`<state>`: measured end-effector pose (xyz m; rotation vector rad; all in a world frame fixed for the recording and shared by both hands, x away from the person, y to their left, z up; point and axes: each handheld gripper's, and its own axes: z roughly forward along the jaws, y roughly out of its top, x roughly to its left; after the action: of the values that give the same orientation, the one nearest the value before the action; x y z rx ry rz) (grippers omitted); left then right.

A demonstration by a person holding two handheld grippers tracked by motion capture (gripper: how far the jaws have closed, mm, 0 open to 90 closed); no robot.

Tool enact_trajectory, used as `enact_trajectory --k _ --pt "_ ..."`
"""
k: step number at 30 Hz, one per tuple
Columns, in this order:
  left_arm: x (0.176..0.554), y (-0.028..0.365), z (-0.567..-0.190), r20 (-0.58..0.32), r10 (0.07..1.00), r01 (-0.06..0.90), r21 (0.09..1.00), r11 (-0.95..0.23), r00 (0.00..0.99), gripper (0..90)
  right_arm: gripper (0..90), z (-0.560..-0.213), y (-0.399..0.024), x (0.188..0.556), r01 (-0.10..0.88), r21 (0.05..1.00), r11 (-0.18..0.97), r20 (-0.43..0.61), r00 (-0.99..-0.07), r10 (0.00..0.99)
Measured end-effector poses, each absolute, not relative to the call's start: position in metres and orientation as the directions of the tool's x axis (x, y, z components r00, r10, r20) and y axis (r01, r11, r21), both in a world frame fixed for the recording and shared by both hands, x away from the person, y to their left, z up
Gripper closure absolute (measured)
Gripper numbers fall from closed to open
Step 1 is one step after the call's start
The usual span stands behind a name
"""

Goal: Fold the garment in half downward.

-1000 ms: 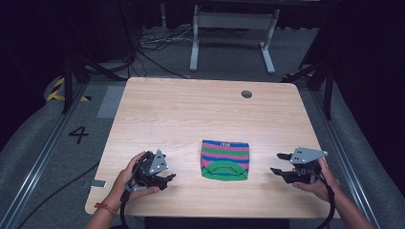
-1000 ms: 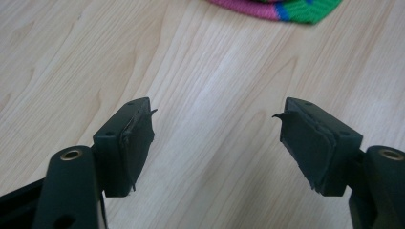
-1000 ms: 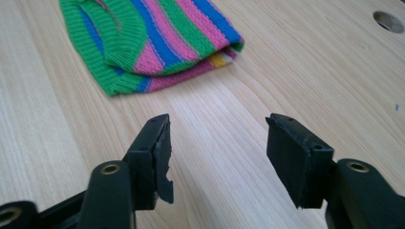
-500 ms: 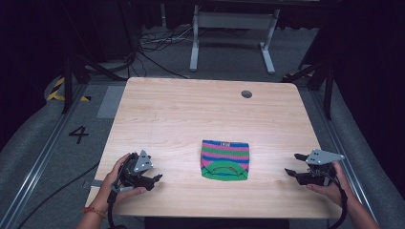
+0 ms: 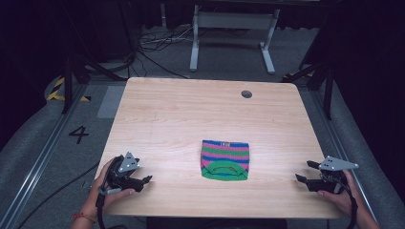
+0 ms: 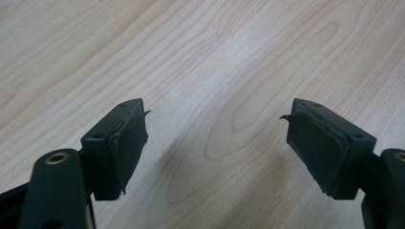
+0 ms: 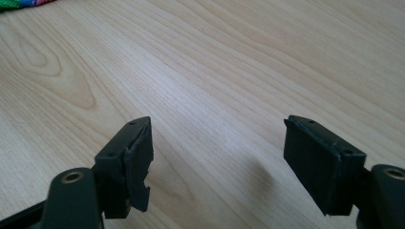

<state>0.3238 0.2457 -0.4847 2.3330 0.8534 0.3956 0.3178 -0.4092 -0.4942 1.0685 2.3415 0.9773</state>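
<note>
Squarely near the table's (image 5: 191,109) front edge, a little right of its middle: a small striped knit cloth (image 5: 225,160), lying flat, banded in pink, green and blue, with a blue strip along its far side and a green curved band at its near side. Untouched by either tool. Just visible as a coloured sliver at the top left corner of the right gripper view (image 7: 21,4).

Well to its left, close to the front left corner: left gripper (image 5: 145,180), held in a hand (image 5: 107,188), fingers (image 6: 117,148) pointing right toward the cloth, spread wide with bare wood between them, pads worn and frayed at the tips. Possibly resting on the wood, though hard to tell from above.

Well to the cloth's right, by the right edge near the front right corner: right gripper (image 5: 303,171), held in the other hand (image 5: 340,198), fingers (image 7: 131,164) aimed left, likewise parted wide over bare wood, holding nothing.

Farther off, near the back edge toward the right: a small round dark hole (image 5: 246,94) in the tabletop.
</note>
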Motion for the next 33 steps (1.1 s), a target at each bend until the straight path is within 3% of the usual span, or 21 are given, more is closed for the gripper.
enact_trajectory --k 10,14,33 --pt "0.323 0.267 -0.498 -0.041 0.708 0.546 0.669 -0.504 0.705 18.8 22.3 -0.505 -0.425 0.312 0.554 0.734 0.393 -0.003 -0.576 0.818" --pt "0.320 0.267 -0.499 -0.038 0.722 0.552 0.673 -0.492 0.691 16.4 18.5 -0.506 -0.428 0.314 0.574 0.727 0.378 0.016 -0.564 0.826" --pt "0.315 0.264 -0.500 -0.032 0.792 0.601 0.671 -0.435 0.609 14.6 17.9 -0.506 -0.428 0.320 0.580 0.724 0.375 0.024 -0.564 0.826"
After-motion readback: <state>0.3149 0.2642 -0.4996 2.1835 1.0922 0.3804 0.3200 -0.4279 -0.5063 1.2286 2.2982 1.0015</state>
